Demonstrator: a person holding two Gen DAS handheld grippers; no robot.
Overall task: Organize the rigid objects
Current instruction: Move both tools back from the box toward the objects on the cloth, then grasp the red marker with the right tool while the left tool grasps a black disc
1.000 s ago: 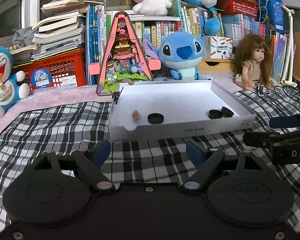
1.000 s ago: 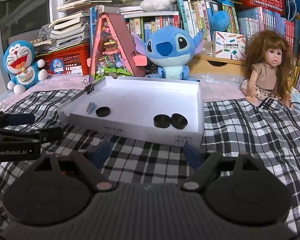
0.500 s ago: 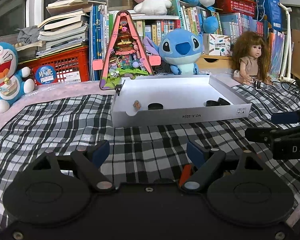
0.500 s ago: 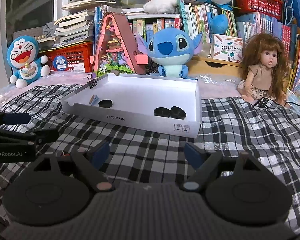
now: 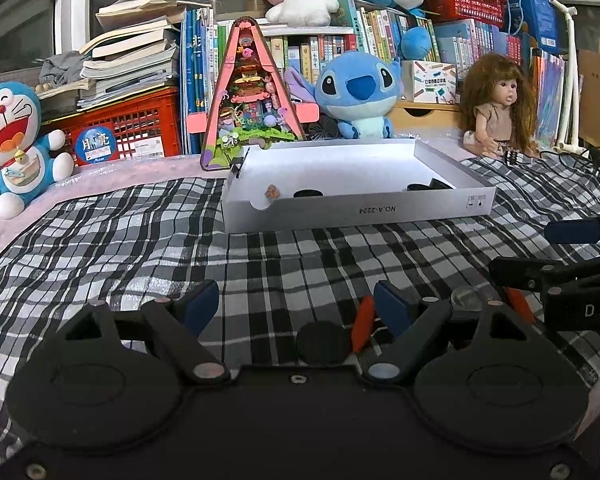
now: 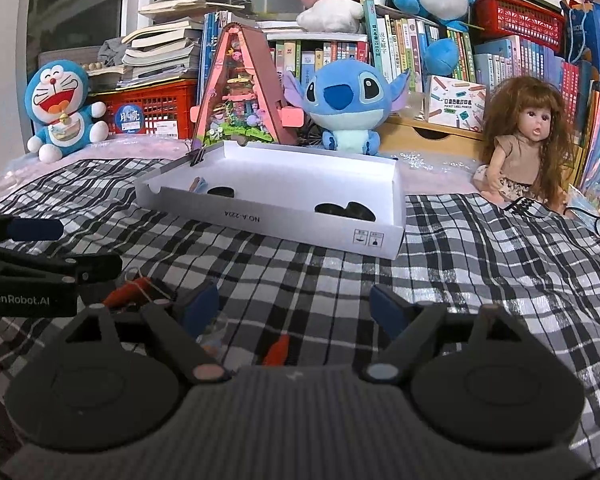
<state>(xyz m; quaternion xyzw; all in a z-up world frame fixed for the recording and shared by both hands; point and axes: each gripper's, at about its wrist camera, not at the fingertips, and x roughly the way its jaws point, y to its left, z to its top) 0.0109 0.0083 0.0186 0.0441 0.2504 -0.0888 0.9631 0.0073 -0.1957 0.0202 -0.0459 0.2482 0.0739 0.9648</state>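
A white shallow box [image 5: 380, 208] [image 6: 300, 220] lies on the checked cloth and holds black round discs [image 5: 308, 193] [image 6: 344, 209] and a small colourful piece [image 5: 272, 191]. My left gripper [image 5: 296, 304] is open and empty, low over the cloth; a black disc [image 5: 322, 342] and an orange piece [image 5: 362, 322] lie just under it. My right gripper [image 6: 294, 304] is open and empty; an orange piece [image 6: 278, 350] lies between its fingers on the cloth. Another orange piece with string [image 6: 126, 290] lies to its left.
The right gripper shows at the right edge of the left view [image 5: 560, 276]; the left gripper shows at the left of the right view [image 6: 40, 272]. Plush toys, a doll [image 6: 528, 140], a pink triangular toy house [image 5: 252, 96] and bookshelves stand behind the box.
Both grippers have pulled back from the box and dropped lower towards the cloth. The black disc and the orange pieces have come into view near the fingers.
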